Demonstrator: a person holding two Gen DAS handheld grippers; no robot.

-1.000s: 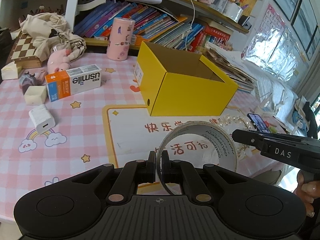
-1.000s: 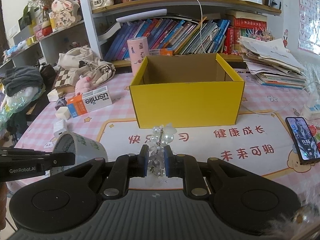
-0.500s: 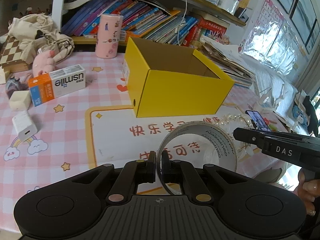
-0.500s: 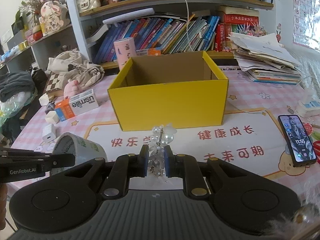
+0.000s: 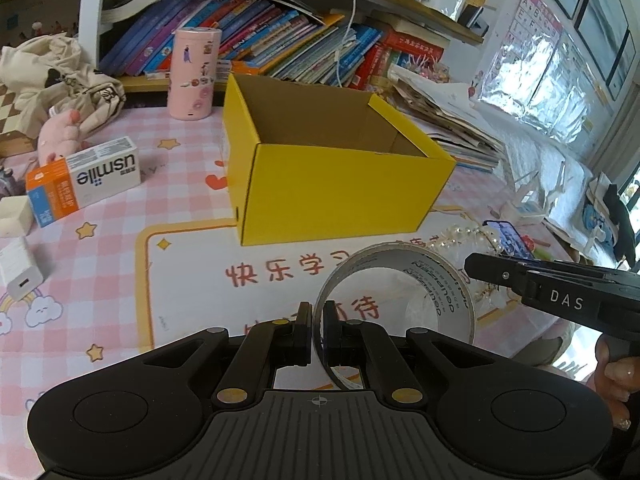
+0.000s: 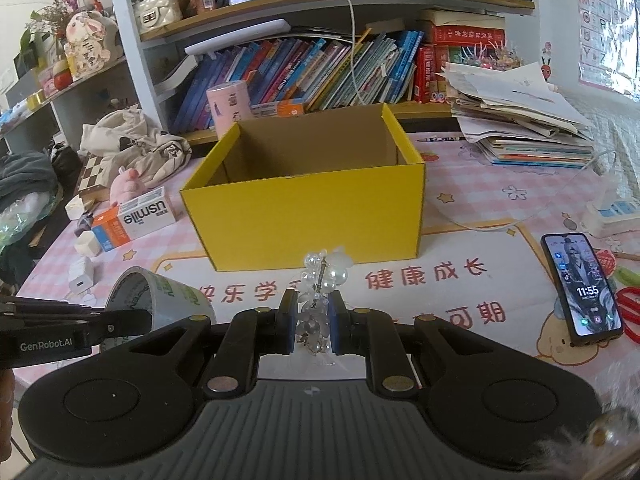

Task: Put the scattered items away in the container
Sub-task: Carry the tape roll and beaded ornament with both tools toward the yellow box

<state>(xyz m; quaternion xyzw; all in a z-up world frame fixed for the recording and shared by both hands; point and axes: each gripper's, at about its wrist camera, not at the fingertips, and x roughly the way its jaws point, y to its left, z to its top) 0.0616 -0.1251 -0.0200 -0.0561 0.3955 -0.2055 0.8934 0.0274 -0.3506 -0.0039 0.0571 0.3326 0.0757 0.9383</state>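
Note:
An open yellow cardboard box (image 5: 340, 184) (image 6: 304, 216) stands on the pink checked tablecloth, ahead of both grippers, and looks empty inside. My left gripper (image 5: 318, 320) is shut on the wall of a roll of clear tape (image 5: 416, 280), held above the table in front of the box. The same tape roll (image 6: 160, 300) shows at the lower left of the right wrist view. My right gripper (image 6: 313, 312) is shut on a clear bead string (image 6: 324, 276), whose top sticks up above the pads. Pearl beads (image 5: 464, 236) also show beside the right gripper in the left wrist view.
An orange and white usmile carton (image 5: 86, 180), a white charger (image 5: 18, 270), a pink cup (image 5: 194, 72) and a pink plush toy (image 5: 60, 132) lie left of the box. A phone (image 6: 580, 288) and a power strip (image 6: 612, 212) lie right. Bookshelves and stacked papers line the back.
Both grippers have moved forward toward the yellow box, which now looks larger and nearer. Both keep their hold on the tape roll and the bead string.

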